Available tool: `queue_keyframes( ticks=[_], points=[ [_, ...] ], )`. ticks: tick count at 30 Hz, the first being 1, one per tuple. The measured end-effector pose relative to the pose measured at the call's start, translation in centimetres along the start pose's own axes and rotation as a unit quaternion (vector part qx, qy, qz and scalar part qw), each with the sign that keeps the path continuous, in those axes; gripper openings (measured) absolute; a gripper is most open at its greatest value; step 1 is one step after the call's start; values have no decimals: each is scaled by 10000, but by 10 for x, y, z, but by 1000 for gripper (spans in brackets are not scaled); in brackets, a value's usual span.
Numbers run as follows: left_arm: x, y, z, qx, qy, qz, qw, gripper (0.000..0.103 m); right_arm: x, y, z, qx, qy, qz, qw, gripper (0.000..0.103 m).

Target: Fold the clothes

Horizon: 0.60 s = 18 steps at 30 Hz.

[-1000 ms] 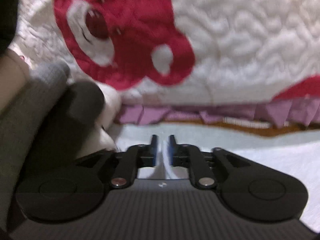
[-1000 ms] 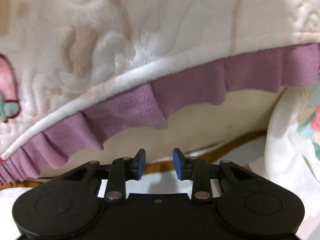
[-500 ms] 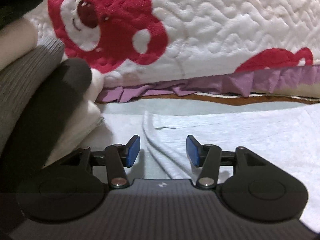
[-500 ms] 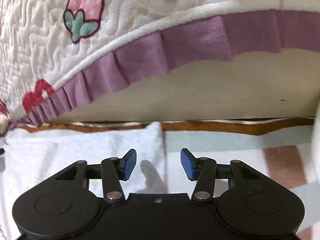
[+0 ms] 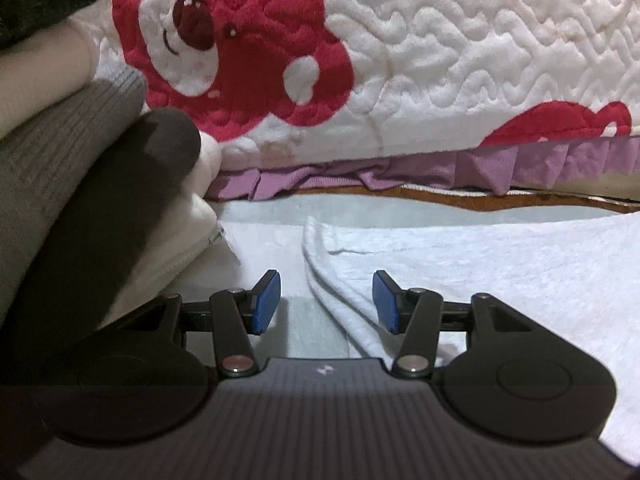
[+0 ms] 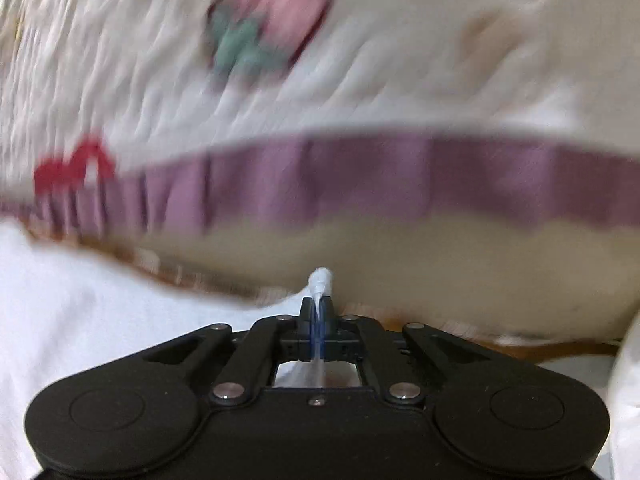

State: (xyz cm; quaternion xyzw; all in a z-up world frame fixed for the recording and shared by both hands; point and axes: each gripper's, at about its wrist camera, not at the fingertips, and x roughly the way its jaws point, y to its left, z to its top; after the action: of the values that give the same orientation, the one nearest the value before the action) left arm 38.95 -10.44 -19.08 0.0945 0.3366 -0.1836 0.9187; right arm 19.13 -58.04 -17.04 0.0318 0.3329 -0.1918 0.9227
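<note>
Behind, a quilted blanket (image 5: 460, 60) drapes; right tool (image 6: 319, 312) pinches white garment (image 6: 80, 300), left tool (image 5: 326, 300) gapes.

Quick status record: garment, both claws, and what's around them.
garment: white cloth, flat, folded edge running toward the camera
left claw: open, straddling that edge, pads not pressing
right claw: shut on a pinch of the white cloth
backdrop: quilted blanket, red bear print, purple frill
left side: piled clothes
right view: blurred
</note>
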Motion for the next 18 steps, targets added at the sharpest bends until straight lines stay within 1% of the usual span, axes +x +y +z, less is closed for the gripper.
queue_keyframes(
  ticks=[2,5,7,8,10,11,14,15,16,18],
  points=[
    [1,7,1,-133,31,-24,9999,50,0,-11,7,19,87,-147,9999,1],
    [8,20,-4,-468,229,-143,9985,50,8,-14,9,30,302,-188,9994,1],
    [12,26,-9,-580,254,-165,9979,51,15,-14,8,105,415,-244,9988,1],
    [12,29,-10,-623,200,-218,9976,52,18,-15,7,174,449,-259,9985,1],
    [12,33,-11,-752,131,-384,9963,55,23,-16,5,312,485,-292,9979,1],
    [12,35,-11,-830,110,-470,9954,57,24,-17,4,376,486,-313,9976,1],
    [14,40,-9,-1068,48,-838,9907,59,20,-20,3,525,355,-406,9972,1],
    [14,38,-8,-1053,25,-918,9902,59,20,-20,3,511,316,-454,9972,1],
    [15,37,-7,-1024,1,-992,9898,59,22,-22,2,529,391,-482,9967,1],
    [14,28,-5,-747,-131,-925,9928,59,31,-26,-1,603,646,-550,9946,1]
  ],
)
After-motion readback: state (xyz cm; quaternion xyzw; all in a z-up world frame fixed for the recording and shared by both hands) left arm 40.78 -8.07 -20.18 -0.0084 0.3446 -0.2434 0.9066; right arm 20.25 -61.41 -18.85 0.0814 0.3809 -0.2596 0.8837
